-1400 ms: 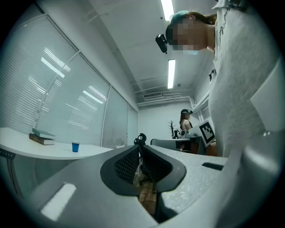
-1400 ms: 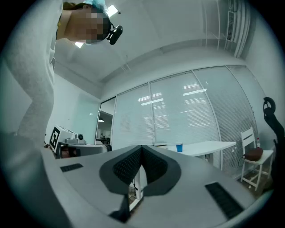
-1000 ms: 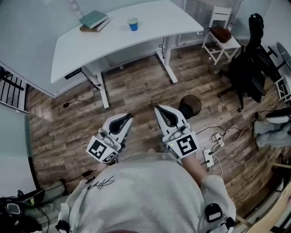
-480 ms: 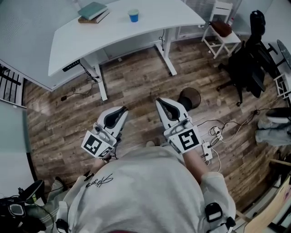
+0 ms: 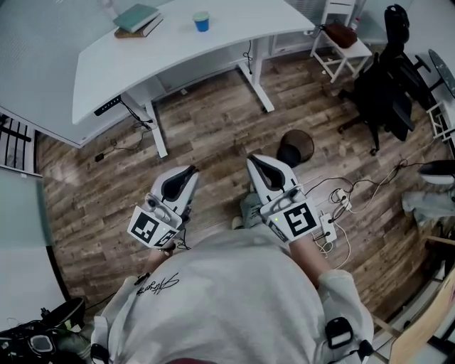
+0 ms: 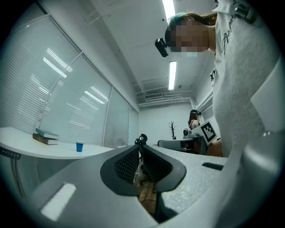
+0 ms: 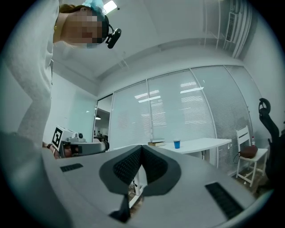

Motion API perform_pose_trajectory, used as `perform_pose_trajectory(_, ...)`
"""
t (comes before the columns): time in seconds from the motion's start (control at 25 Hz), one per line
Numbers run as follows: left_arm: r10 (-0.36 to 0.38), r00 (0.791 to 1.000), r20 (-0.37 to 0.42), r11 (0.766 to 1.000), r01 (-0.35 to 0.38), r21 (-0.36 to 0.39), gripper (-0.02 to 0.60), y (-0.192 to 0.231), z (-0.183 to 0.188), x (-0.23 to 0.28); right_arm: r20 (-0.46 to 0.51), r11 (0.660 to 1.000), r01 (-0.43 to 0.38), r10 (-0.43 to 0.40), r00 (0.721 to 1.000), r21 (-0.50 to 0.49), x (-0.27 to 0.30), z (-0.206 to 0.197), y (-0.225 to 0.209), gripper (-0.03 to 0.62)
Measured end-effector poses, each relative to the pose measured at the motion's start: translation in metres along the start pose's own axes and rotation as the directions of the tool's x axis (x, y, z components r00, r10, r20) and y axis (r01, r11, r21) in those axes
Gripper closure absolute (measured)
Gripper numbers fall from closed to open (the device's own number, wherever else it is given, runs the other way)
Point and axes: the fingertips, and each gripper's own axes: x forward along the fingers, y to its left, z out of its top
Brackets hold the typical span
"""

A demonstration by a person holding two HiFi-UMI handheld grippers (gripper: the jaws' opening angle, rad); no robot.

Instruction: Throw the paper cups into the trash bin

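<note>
Wood-plank flooring (image 5: 213,128) is spreading across the head view, and nearest the camera the person's grey sweatshirt (image 5: 234,298) is filling the bottom of the frame. Both hands are holding their tools out level, side by side and apart. The left gripper (image 5: 189,172) is keeping its jaws pressed together with nothing between them. Its own view is showing only a thin slit of floor behind the meeting tips (image 6: 141,141). The right gripper (image 5: 254,161) is likewise standing closed and empty, its black ribbed pads (image 7: 133,165) meeting at a point.

Just right of the right gripper, a white power strip (image 5: 328,229) is lying among loose cables. Just beyond that gripper's tip, a dark round container is sitting on the floor, probably the trash bin (image 5: 304,139), though from straight above its walls are hard to read.

Farther off, the white desk (image 5: 178,57) is carrying the blue paper cup (image 5: 202,21), well apart from both grippers and from the bin. The cup is standing upright, its long axis vertical and its mouth facing up, with two stacked books (image 5: 137,18) lying near it.

Only the head view is showing the bin and the floor. The gripper views are giving the cup in side profile instead (image 6: 79,146) (image 7: 177,144), against blinds and ceiling lights, and each is catching the other gripper's marker cube (image 6: 209,131) (image 7: 58,137).
</note>
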Motion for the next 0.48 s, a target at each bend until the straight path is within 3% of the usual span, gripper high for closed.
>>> perform_pose_trajectory(0.48, 0.042, 0.999, 0.001, 0.999, -0.042, 0.011, 0.551, 0.006, -0.002, 0.012, 0.024, 0.999, -0.033, 0.034, 0.999, -0.025, 0.010, 0.002, -0.015, 0.586)
